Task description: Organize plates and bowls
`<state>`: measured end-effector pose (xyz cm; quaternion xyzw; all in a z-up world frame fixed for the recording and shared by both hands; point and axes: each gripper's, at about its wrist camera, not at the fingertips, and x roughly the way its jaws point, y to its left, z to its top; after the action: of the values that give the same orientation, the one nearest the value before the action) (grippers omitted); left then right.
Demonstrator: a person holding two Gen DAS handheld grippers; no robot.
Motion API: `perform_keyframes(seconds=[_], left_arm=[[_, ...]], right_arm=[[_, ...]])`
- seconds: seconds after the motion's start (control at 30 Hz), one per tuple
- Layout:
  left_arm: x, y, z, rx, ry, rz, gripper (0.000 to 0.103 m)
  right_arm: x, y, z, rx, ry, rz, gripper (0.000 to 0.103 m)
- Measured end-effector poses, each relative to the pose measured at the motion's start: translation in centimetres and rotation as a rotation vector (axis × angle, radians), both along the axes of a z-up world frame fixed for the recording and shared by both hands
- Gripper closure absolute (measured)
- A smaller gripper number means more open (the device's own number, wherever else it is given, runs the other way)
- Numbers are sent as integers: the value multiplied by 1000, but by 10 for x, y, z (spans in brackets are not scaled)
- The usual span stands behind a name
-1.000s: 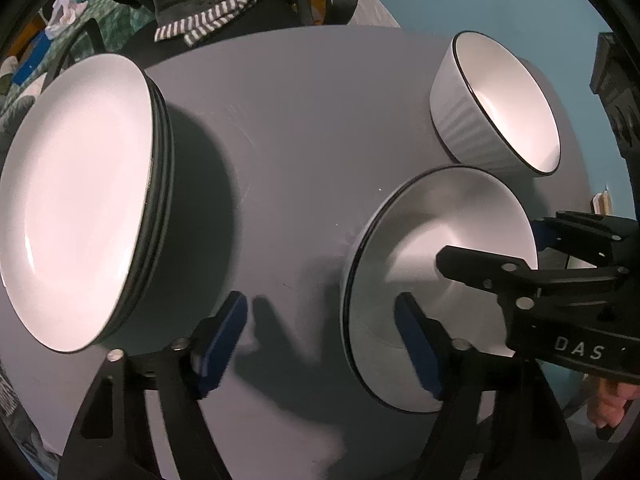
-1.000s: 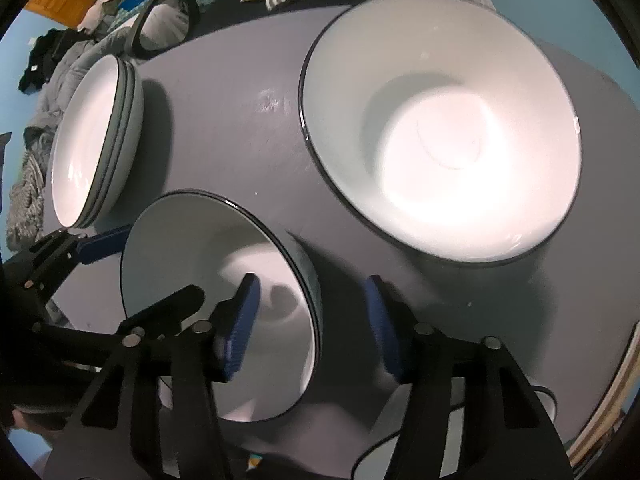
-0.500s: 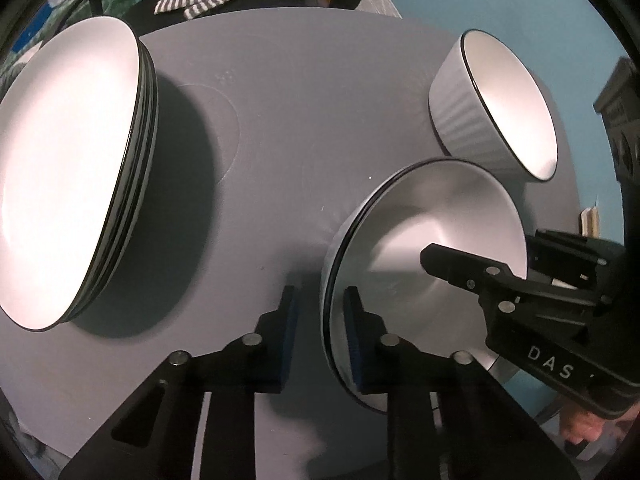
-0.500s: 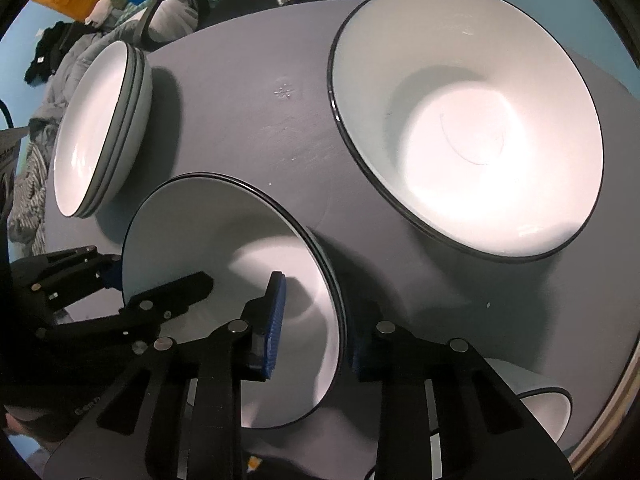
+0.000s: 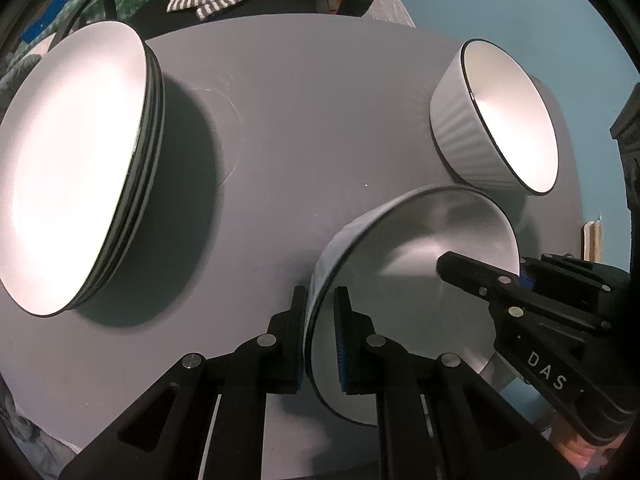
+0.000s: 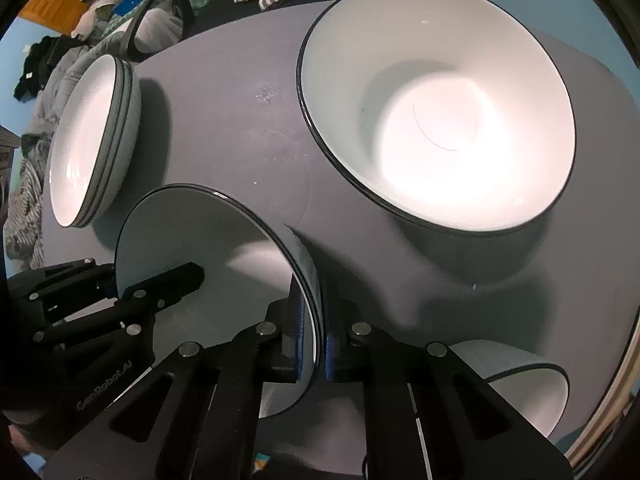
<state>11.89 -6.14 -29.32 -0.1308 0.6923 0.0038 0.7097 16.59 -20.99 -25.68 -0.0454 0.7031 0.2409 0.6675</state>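
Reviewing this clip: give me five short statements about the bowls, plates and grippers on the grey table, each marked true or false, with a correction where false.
1. Both grippers clamp the rim of the same bowl. True: the left gripper and the right gripper grip opposite sides of it.
2. The plates are spread singly across the table. False: they sit in one stack of plates.
3. The big bowl holds food. False: it is empty and white inside.
4. The ribbed bowl stands apart from the held bowl, untouched by either gripper. True.
5. The left gripper's jaws are wide open. False: they have just been closing and pinch the bowl's wall.
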Motion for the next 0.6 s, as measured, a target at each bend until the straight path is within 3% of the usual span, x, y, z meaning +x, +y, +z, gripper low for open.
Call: perform_keyframes(seconds=[0.33, 0.6], left_arm=[[8, -5, 9, 8, -21, -3, 91], [20, -8, 35, -12, -72, -15, 91]], right_arm=[[-1, -5, 19, -4, -27, -24, 95], [-3, -10, 40, 4, -62, -70, 95]])
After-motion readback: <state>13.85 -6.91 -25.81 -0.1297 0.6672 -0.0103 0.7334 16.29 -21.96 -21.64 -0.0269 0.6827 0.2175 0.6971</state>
